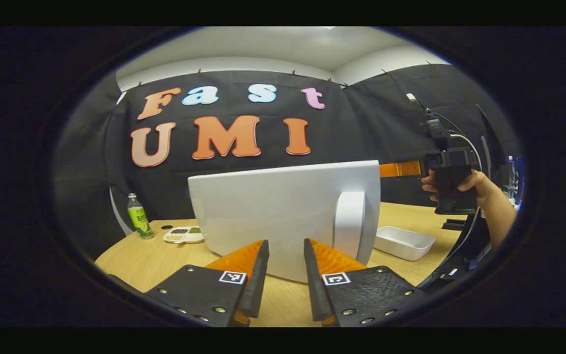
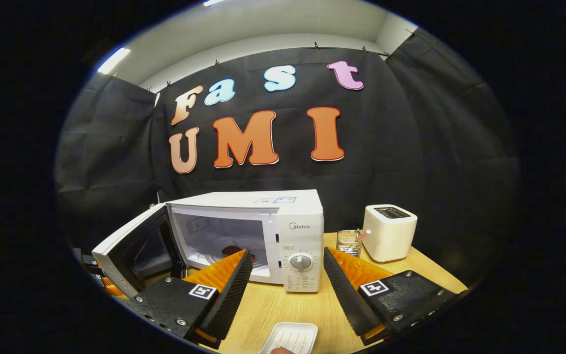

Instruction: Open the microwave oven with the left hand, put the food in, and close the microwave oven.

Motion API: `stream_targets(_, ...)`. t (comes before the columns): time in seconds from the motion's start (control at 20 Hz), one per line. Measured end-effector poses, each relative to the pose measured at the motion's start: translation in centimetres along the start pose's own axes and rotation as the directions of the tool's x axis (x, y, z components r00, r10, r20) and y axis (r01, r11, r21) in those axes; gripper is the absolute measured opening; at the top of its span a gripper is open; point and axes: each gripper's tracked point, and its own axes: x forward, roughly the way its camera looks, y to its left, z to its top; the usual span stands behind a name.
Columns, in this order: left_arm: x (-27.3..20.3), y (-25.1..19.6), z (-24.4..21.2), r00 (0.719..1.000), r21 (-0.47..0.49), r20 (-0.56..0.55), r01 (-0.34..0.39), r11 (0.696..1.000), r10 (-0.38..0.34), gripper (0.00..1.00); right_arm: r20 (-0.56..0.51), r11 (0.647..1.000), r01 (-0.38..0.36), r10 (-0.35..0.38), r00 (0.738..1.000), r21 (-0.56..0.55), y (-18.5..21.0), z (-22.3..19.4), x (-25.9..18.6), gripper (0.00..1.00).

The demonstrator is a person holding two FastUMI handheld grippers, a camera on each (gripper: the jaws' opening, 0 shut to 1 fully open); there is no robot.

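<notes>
Facing the outer side of the swung-open microwave door (image 1: 283,216) from the left gripper view: left gripper (image 1: 286,255) with fingers apart, gripping nothing, tips close in front of door panel, vertical door handle (image 1: 349,223) just right of the tips. Wooden table (image 1: 135,260) below. White tray (image 1: 403,242) right of the door, resting on table. Divided snack dish (image 1: 183,234) and green-labelled bottle (image 1: 139,216) farther off to the left, bottle upright. Right gripper (image 1: 452,182) seen far right, raised above table, held by a hand (image 1: 479,189); state of its fingers from here: cannot tell.

From the right gripper view: right gripper (image 2: 287,268) with fingers wide apart, holding nothing. White tray (image 2: 290,338) directly beneath and between the fingers, on table, at lower edge of view. Microwave oven (image 2: 293,231) straight ahead beyond the tips, door hinged out to the left, cavity exposed. Dark reddish food (image 2: 234,251) lying on cavity floor, partly hidden behind own left finger. Control dial (image 2: 301,262) on the front panel, between the two fingers. Glass container (image 2: 348,242) with a spoon-like item beyond the right finger, white toaster (image 2: 389,231) just beside it, farther right.
</notes>
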Motion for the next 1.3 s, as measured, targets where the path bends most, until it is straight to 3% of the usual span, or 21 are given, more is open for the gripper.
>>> stream_targets(0.15, 2.5, -1.9, -0.4, 1.0, -0.018, -0.009, 0.022, 1.0, -0.022, 0.26, 0.003, 1.0, 0.014, -0.014, 1.0, -0.006, -1.5, 0.2, -0.8, 0.91)
stream_targets(0.45, 6.9, -5.1, 0.4, 0.994, -0.125, 0.008, 0.105, 0.987, -0.105, 0.09, 0.009, 0.999, 0.041, -0.04, 0.999, -0.036, -4.0, 0.1, -2.8, 0.91)
stream_targets(0.7, 10.9, -5.9, 0.0, 0.997, -0.185, -0.009, 0.074, 0.98, -0.077, 0.06, 0.039, 0.997, 0.066, -0.064, 0.997, -0.044, -5.7, 0.6, -4.3, 0.91)
stream_targets(1.3, 22.0, -4.6, -1.3, 0.997, -0.127, -0.063, -0.062, 0.99, 0.055, 0.1, 0.042, 0.992, 0.117, -0.115, 0.993, -0.053, -9.0, -0.7, -5.4, 0.91)
